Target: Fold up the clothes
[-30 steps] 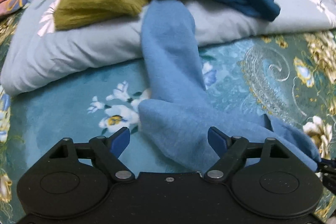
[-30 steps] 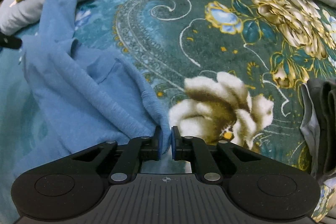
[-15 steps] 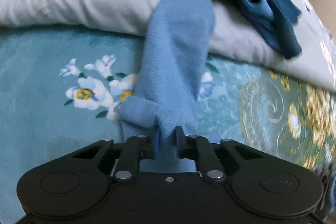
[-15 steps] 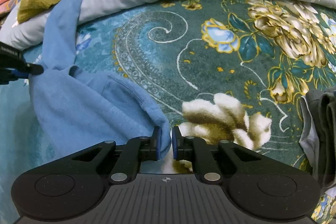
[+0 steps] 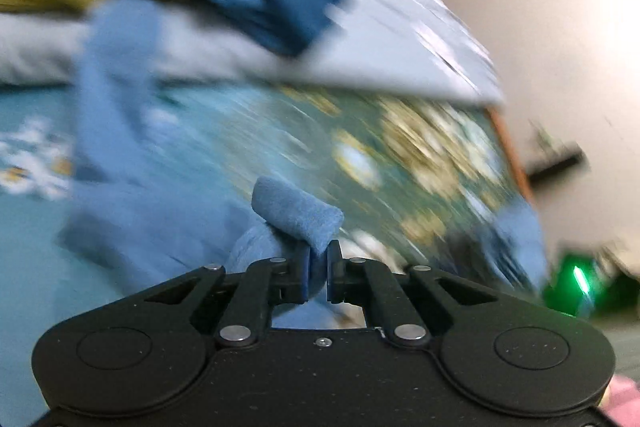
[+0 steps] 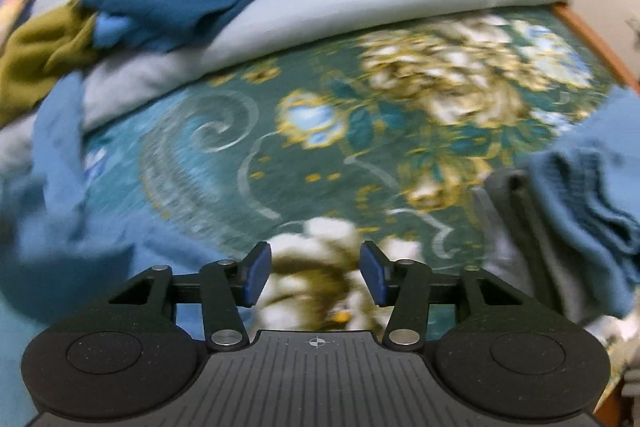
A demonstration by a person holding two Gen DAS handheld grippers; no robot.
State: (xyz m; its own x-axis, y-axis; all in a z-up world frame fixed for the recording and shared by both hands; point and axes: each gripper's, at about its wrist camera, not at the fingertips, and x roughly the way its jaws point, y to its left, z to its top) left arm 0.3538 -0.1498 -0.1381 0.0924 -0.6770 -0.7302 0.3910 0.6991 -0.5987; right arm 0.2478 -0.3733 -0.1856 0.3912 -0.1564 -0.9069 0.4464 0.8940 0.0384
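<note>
Soft matt light-blue cloth garment, matt black plastic left gripper, printed floral bedspread.

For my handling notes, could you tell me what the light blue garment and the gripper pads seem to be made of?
Light blue garment: soft knit, probably cotton jersey; matte, slightly fuzzy fold between the left gripper pads. Right gripper pads: smooth blue, likely rubber or plastic.

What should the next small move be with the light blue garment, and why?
Probably bring the open right gripper over to pinch a free edge of the light blue garment. Its fingers hold nothing, while the left gripper is shut on a bunched fold of that cloth, so one side is lifted and the rest trails on the floral bedspread.
</note>
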